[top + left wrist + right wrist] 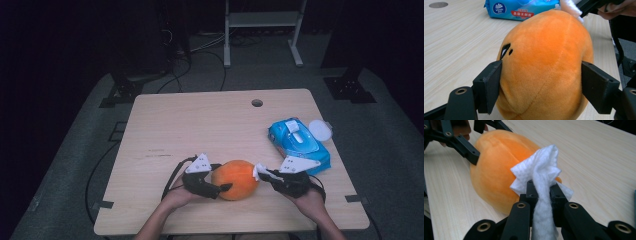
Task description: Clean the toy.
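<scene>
Bracing orange plush toy (544,67) between left gripper (540,85) pads; pinching white wipe (541,182) in right gripper (541,192), touching plush; risking toy slipping sideways under wiping pressure.

The plush toy (544,67) is bright orange with a small black eye mark that has a bit of white in it. The wipe (541,177) is plain white, and the wipes pack (299,143) is blue with a red label strip. Both grippers are black with grey plates, on a pale wood-grain table (200,125)
</scene>
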The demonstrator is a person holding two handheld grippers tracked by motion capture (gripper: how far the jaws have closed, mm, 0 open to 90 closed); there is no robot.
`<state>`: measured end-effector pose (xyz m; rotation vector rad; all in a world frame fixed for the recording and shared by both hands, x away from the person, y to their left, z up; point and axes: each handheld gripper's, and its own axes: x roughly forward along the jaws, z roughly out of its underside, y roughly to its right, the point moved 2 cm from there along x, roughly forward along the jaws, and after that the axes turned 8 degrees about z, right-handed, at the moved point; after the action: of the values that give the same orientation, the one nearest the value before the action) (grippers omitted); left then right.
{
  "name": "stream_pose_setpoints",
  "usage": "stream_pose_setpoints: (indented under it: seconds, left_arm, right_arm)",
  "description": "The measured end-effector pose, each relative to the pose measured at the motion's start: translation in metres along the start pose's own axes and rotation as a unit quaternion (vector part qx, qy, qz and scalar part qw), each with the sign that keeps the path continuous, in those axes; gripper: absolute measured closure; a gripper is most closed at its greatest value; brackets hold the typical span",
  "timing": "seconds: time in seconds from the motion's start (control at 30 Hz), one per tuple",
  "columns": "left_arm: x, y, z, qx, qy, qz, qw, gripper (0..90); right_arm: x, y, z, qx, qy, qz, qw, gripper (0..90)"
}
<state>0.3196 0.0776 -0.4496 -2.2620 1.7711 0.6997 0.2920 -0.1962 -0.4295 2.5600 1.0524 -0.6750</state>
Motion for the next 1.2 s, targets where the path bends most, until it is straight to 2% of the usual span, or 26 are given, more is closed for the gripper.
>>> stream_pose_setpoints:
  seconds: [0.03, 0.13, 0.2, 0.27, 0.37, 0.43, 0.53, 0.6, 0.67, 0.77, 0.83, 0.87, 0.9, 0.93, 0.97, 1.0, 1.03, 1.07, 1.1, 1.13, 1.2]
  left_arm:
    - [0.001, 0.0, 0.0, -0.001, 0.001, -0.002, 1.0, 23.1]
    - [0.004, 0.004, -0.003, 0.004, 0.001, -0.009, 0.9999, 23.2]
    - [0.003, 0.004, -0.004, 0.008, -0.003, -0.009, 0.9999, 23.3]
    - [0.002, 0.003, -0.003, 0.005, 0.0, -0.004, 1.0, 23.4]
    - [0.001, 0.001, -0.001, -0.004, 0.002, 0.0, 1.0, 23.3]
    - [0.002, 0.002, -0.003, -0.002, 0.001, -0.002, 1.0, 23.0]
    - [0.005, 0.007, -0.006, -0.001, -0.001, -0.009, 1.0, 22.1]
    - [0.007, 0.01, -0.008, 0.008, -0.004, -0.011, 0.9999, 21.7]
    - [0.007, 0.011, -0.008, 0.011, -0.006, -0.011, 0.9999, 21.5]
    - [0.007, 0.009, -0.007, 0.006, 0.002, -0.005, 1.0, 21.8]
    - [0.007, 0.01, -0.008, 0.009, 0.001, -0.007, 0.9999, 21.8]
    - [0.008, 0.011, -0.008, 0.011, 0.002, -0.008, 0.9999, 21.7]
    - [0.009, 0.012, -0.009, 0.013, 0.0, -0.01, 0.9999, 21.5]
    - [0.009, 0.013, -0.011, 0.016, -0.001, -0.013, 0.9998, 20.9]
    - [0.01, 0.013, -0.012, 0.015, 0.004, -0.014, 0.9998, 20.4]
    - [0.011, 0.014, -0.013, 0.015, 0.007, -0.014, 0.9998, 20.0]
    - [0.012, 0.016, -0.014, 0.019, 0.007, -0.014, 0.9997, 19.6]
    - [0.013, 0.018, -0.014, 0.026, 0.003, -0.016, 0.9995, 19.0]
    - [0.013, 0.018, -0.014, 0.026, 0.003, -0.016, 0.9995, 18.4]
    - [0.012, 0.018, -0.014, 0.031, 0.005, -0.012, 0.9994, 17.9]
    - [0.008, 0.017, -0.015, 0.034, 0.013, -0.003, 0.9993, 16.6]
  right_arm:
    - [-0.001, -0.003, -0.002, -0.003, 0.005, 0.0, 1.0, 80.3]
    - [-0.002, -0.014, -0.012, -0.013, 0.022, -0.019, 0.9995, 80.3]
    - [0.0, -0.016, -0.013, -0.029, 0.016, -0.013, 0.9994, 80.4]
    - [0.0, -0.012, -0.011, -0.02, 0.016, -0.015, 0.9996, 80.4]
    - [0.0, -0.001, -0.002, -0.018, -0.005, 0.015, 0.9997, 80.4]
    - [-0.001, 0.003, 0.002, -0.005, -0.006, 0.015, 0.9998, 80.4]
    - [-0.001, -0.006, -0.005, -0.016, 0.004, 0.011, 0.9998, 80.3]
    - [-0.002, -0.015, -0.013, -0.023, 0.018, -0.006, 0.9996, 80.3]
    - [-0.002, -0.019, -0.016, -0.04, 0.017, -0.001, 0.999, 80.3]
    - [-0.001, -0.012, -0.01, -0.027, 0.012, -0.001, 0.9996, 80.3]
    - [-0.001, -0.005, -0.005, -0.027, 0.002, 0.013, 0.9995, 80.3]
    - [-0.001, -0.003, -0.003, -0.021, 0.001, 0.013, 0.9997, 80.3]
    - [-0.002, -0.003, -0.003, -0.01, 0.003, 0.011, 0.9999, 80.3]
    - [-0.003, -0.005, -0.004, -0.013, 0.005, 0.013, 0.9998, 80.3]
    - [-0.003, -0.008, -0.006, -0.014, 0.01, 0.009, 0.9998, 80.3]
    - [-0.004, -0.011, -0.01, -0.008, 0.023, -0.005, 0.9997, 80.3]
    - [-0.004, -0.015, -0.014, -0.006, 0.034, -0.019, 0.9992, 80.3]
    - [-0.004, -0.019, -0.017, -0.01, 0.036, -0.024, 0.999, 80.2]
    - [-0.004, -0.019, -0.017, -0.01, 0.036, -0.024, 0.999, 80.2]
    - [-0.002, -0.023, -0.018, -0.025, 0.032, -0.022, 0.9989, 80.3]
    - [-0.002, -0.018, -0.014, -0.016, 0.034, -0.024, 0.999, 80.4]
